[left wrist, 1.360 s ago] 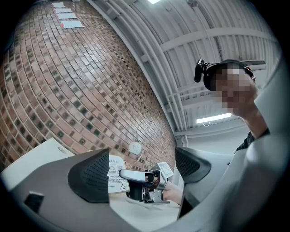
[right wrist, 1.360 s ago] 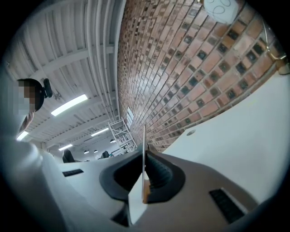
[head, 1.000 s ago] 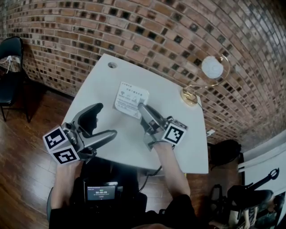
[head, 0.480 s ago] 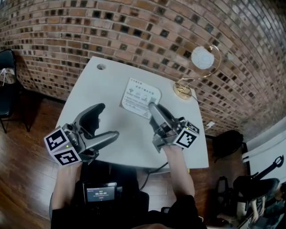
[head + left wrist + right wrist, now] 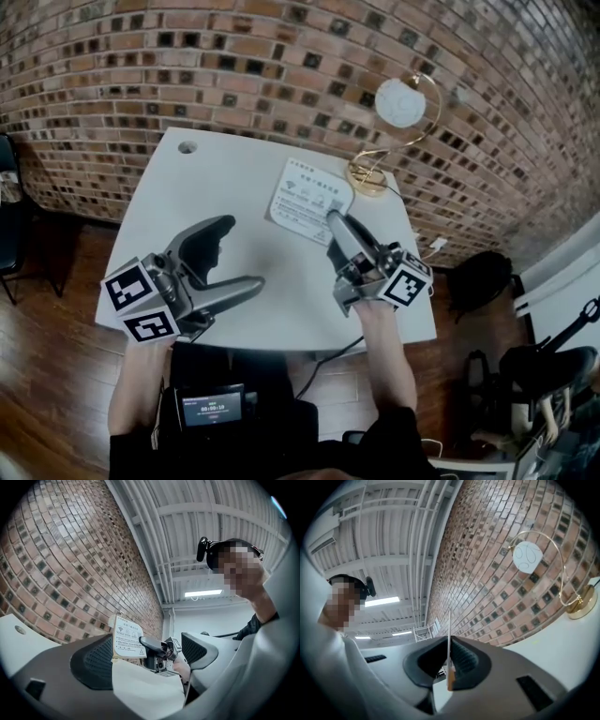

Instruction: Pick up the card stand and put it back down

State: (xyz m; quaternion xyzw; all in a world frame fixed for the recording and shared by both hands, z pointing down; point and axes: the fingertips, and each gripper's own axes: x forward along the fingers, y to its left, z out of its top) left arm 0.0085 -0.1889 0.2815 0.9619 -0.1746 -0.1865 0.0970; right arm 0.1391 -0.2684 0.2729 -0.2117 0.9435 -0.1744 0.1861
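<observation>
Right gripper [image 5: 449,657]: I am pinching the card stand [image 5: 449,625] by its thin sheet. It shows edge-on between the ribbed pads, and the jaws are pressing nearly together on it. A small tan foot is showing at the sheet's lower end.

In the head view the stand's printed white face is sitting over the far right part of the white table [image 5: 187,202], just in front of the base of the gold hoop ornament [image 5: 366,178]. I am gripping it by its near right edge. I cannot tell whether the foot is touching the tabletop.

Left gripper [image 5: 242,251]: I am holding it over the table's near left part with the jaws spread wide and nothing between the pads. Its camera is looking across at the card stand, which is upright with its printed face toward it, and at the right gripper clamped on the card's edge.

A brick wall [image 5: 281,56] is running behind the table. A small screen [image 5: 211,405] is glowing below the table's near edge.
</observation>
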